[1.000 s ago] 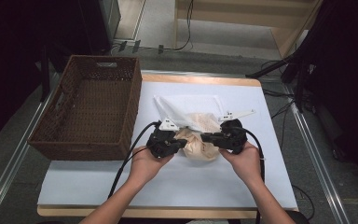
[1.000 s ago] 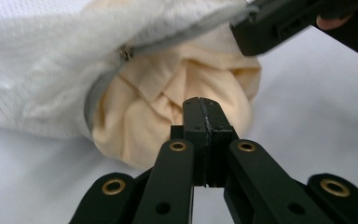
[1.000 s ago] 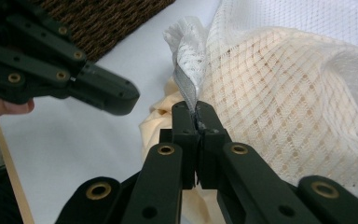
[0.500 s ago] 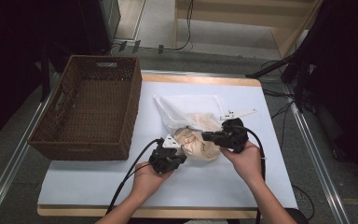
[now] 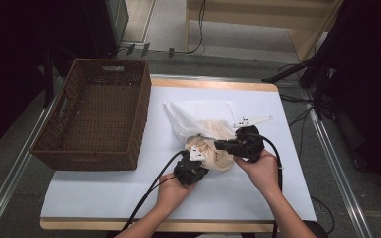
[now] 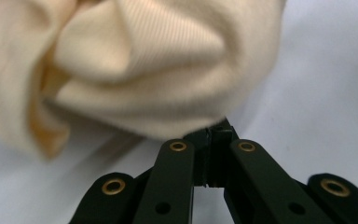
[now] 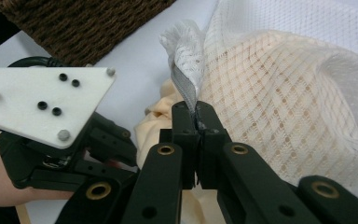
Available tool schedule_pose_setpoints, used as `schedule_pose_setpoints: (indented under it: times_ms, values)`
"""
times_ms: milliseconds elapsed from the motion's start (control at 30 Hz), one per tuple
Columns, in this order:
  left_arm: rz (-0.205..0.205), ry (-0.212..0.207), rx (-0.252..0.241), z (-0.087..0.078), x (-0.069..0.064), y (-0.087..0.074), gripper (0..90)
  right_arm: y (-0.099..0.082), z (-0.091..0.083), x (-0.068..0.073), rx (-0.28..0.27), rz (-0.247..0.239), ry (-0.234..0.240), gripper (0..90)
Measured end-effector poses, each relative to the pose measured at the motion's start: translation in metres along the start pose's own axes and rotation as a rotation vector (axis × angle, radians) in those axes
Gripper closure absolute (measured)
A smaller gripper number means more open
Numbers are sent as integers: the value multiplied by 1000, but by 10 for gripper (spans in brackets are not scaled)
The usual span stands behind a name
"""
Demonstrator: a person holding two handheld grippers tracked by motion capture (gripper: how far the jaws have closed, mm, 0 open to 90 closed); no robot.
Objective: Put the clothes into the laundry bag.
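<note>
Right gripper [image 7: 198, 122] is clamped tight on the grey-trimmed edge of the white mesh laundry bag [image 7: 307, 88] lying mid-table on the white sheet [image 5: 104, 193] beside the brown wicker basket [image 5: 99, 119], while the left gripper [image 6: 216, 135] pinches the cream ribbed garment [image 6: 144, 70] bunched at the bag's mouth.

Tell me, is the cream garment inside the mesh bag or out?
Partly out: the cream garment bulges from the mesh bag's mouth, with more cream showing through the netting.
</note>
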State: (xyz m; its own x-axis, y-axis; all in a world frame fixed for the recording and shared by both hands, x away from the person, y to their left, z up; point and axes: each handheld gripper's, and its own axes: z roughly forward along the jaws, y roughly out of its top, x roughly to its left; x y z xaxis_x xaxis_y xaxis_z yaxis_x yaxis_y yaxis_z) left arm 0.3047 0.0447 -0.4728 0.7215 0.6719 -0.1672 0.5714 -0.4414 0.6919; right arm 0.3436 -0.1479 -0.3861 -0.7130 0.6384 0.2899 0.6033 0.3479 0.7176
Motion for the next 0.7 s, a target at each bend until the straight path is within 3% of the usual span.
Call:
schedule_pose_setpoints:
  times_ms: [167, 300, 467, 700]
  values:
    - [-18, 9, -86, -3, -2, 21, 900, -1, 0, 1, -1, 0, -3, 887]
    - [5, 17, -106, -6, 0, 37, 900, 0, -2, 2, -16, 5, 8, 888]
    - [5, 18, -135, -13, 0, 40, 900, 2, -6, 5, -31, 3, 20, 889]
    - [12, 4, -186, -39, -3, 44, 900, 10, -21, 18, -86, -9, 82, 889]
